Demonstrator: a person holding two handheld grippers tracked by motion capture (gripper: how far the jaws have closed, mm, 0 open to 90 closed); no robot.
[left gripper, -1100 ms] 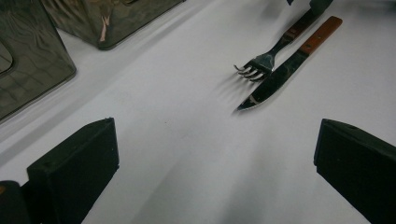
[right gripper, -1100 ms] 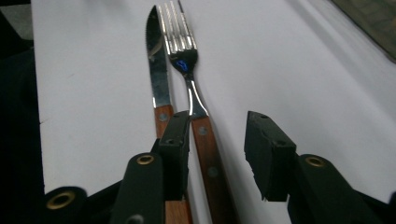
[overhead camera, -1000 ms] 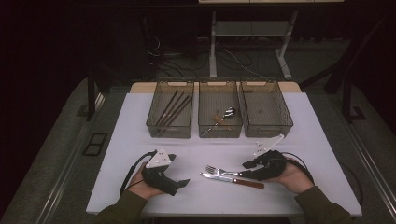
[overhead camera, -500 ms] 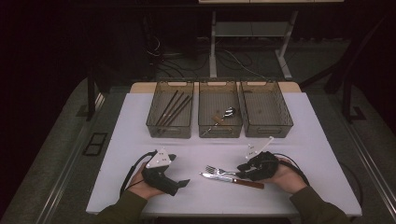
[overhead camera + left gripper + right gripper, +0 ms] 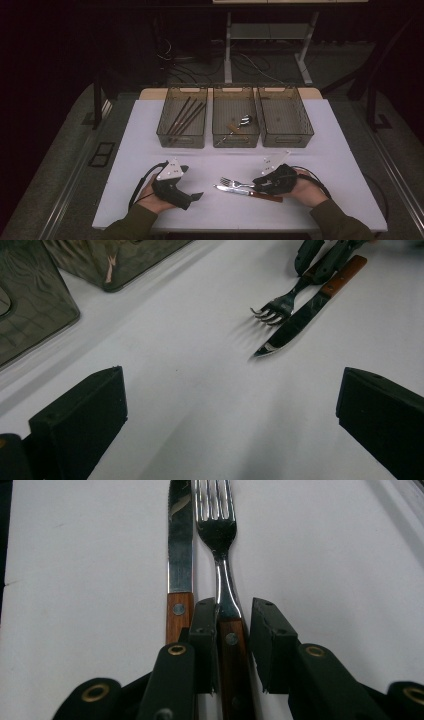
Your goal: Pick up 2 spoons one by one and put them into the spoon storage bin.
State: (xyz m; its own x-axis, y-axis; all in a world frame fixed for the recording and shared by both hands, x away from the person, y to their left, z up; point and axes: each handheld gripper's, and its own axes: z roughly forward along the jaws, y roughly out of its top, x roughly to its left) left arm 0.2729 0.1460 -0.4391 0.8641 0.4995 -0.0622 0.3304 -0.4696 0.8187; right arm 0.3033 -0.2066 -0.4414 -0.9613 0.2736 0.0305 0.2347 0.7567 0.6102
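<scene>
Near the table's (image 5: 320, 150) front edge, beside the knife (image 5: 179, 575), the fork's (image 5: 222, 565) wooden handle is straddled, not yet pinched, by the right gripper's (image 5: 234, 630) just-narrowed jaws, so lifting seems next, while the left gripper (image 5: 230, 415) is held wide open.

A fork (image 5: 218, 535) with a steel head and a wooden, riveted handle is laid flat on the white tabletop (image 5: 320, 150). A knife (image 5: 179, 555) with a steel blade and a like wooden handle is laid just beside it, parallel, tip and tines pointing the same way. The fork's handle is flanked by the right gripper (image 5: 232, 645).
</scene>
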